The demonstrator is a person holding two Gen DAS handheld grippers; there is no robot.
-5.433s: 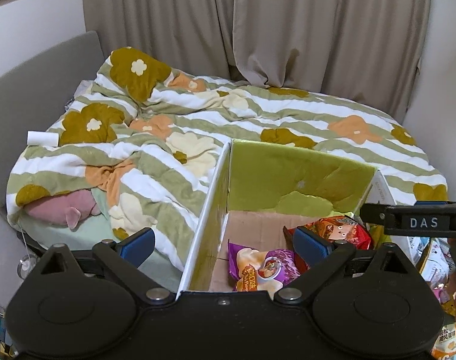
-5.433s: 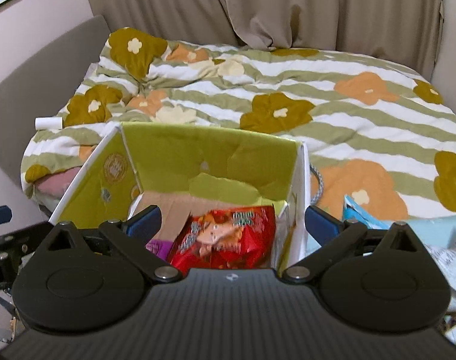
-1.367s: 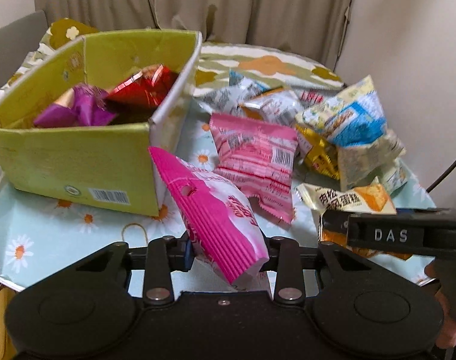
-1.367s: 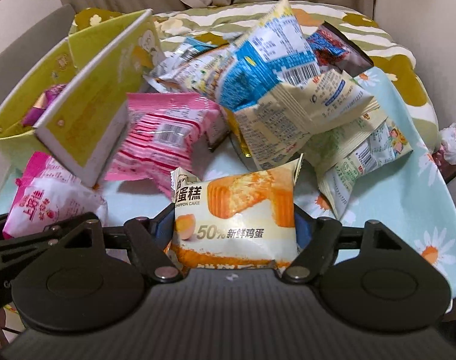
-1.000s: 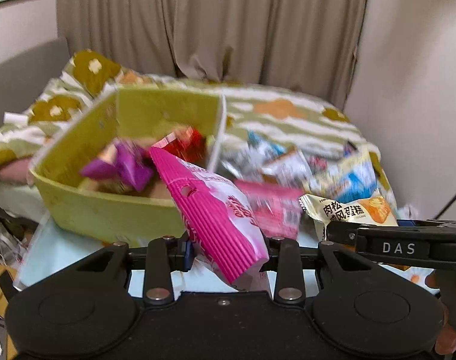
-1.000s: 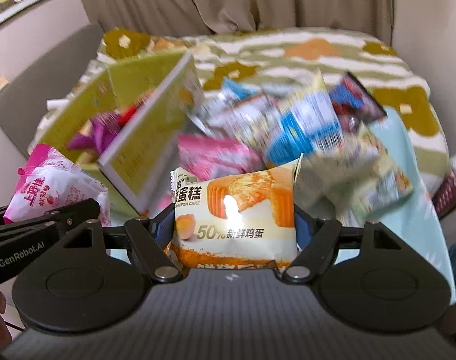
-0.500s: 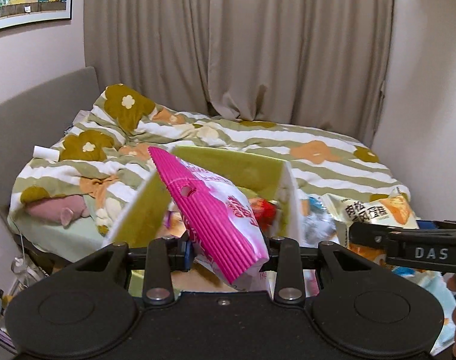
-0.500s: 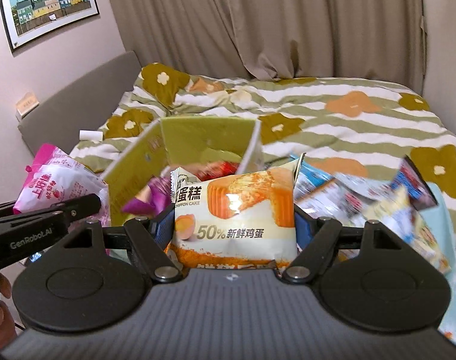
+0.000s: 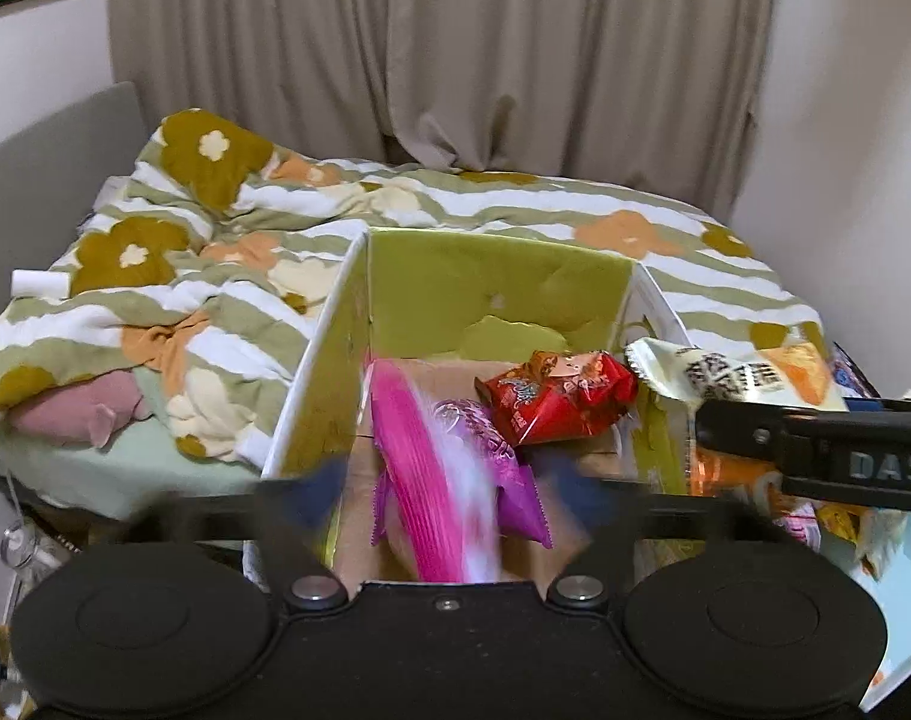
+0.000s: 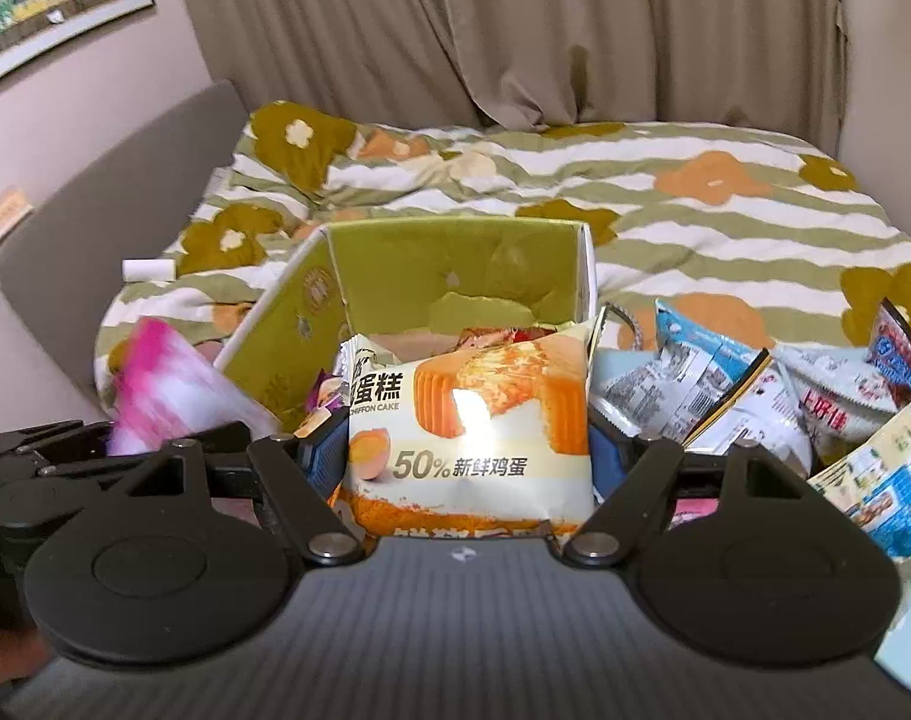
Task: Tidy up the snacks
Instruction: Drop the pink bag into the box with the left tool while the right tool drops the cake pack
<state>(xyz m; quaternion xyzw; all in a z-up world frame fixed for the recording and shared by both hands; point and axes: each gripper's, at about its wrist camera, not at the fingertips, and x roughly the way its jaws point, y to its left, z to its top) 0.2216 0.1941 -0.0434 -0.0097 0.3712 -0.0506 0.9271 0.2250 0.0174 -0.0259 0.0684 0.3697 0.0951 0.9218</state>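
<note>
Left tongs (image 9: 449, 480) spread wide over the box (image 9: 497, 294) — pink pack (image 9: 425, 474) blurred between them, looks free and dropping in, beside the purple pack (image 9: 491, 450) and red pack (image 9: 557, 396). Right tongs (image 10: 467, 456) clamped on the cake pack (image 10: 473, 420) at the box's near edge. Carry it past the wall, then let go low. Loose packs (image 10: 725, 384) to the right; bed (image 10: 695, 222) and curtain (image 10: 515, 30) behind — counter barely visible.

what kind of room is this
Most likely a bedroom: a bed with a flowered duvet, full-length curtains behind it, and a framed picture on the wall.
</note>
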